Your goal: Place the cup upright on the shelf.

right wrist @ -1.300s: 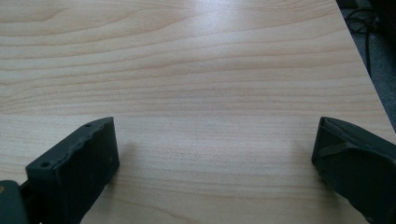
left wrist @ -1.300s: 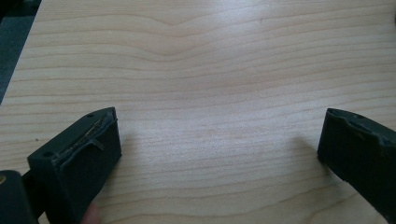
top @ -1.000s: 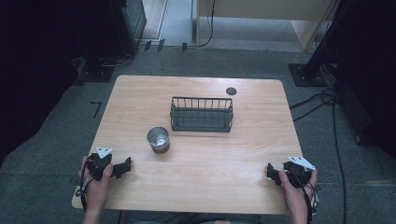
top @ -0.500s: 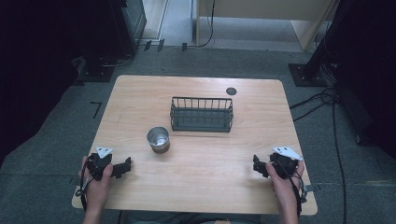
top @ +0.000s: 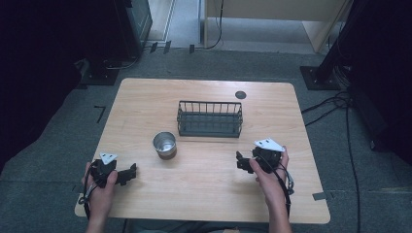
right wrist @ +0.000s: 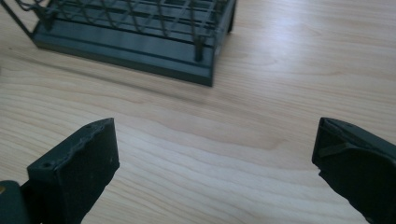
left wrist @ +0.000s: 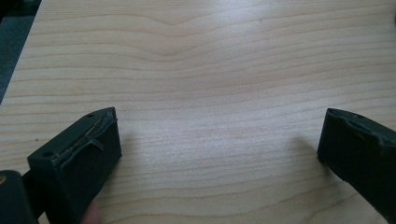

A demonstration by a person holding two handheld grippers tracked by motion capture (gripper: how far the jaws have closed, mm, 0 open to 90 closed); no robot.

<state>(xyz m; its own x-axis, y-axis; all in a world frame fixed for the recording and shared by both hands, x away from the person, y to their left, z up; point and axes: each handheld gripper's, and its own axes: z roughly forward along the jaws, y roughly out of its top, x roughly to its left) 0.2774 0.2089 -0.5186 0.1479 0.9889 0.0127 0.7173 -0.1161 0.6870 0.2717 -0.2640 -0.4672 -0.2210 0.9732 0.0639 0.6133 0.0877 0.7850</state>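
A black wire basket point(top: 210, 119) stands near the middle of the wooden table point(top: 145, 97), and its front corner point(right wrist: 205, 70) shows in the right gripper view. A small metal cup point(top: 164, 144) sits in front of the basket's left end. My left gripper point(top: 131, 173) rests at the table's front left, open, with bare wood between its jaws point(left wrist: 219, 149). My right gripper point(top: 241, 161) is held right of centre, a little in front of the basket, open and empty point(right wrist: 215, 154).
A small dark round disc point(top: 239, 94) lies on the table behind the basket. Grey carpet, cables point(top: 335, 104) and dark equipment stands surround the table. Bare wood lies between the two grippers.
My right gripper has moved forward and to the left, from the front right corner toward the basket. The left gripper has stayed put.
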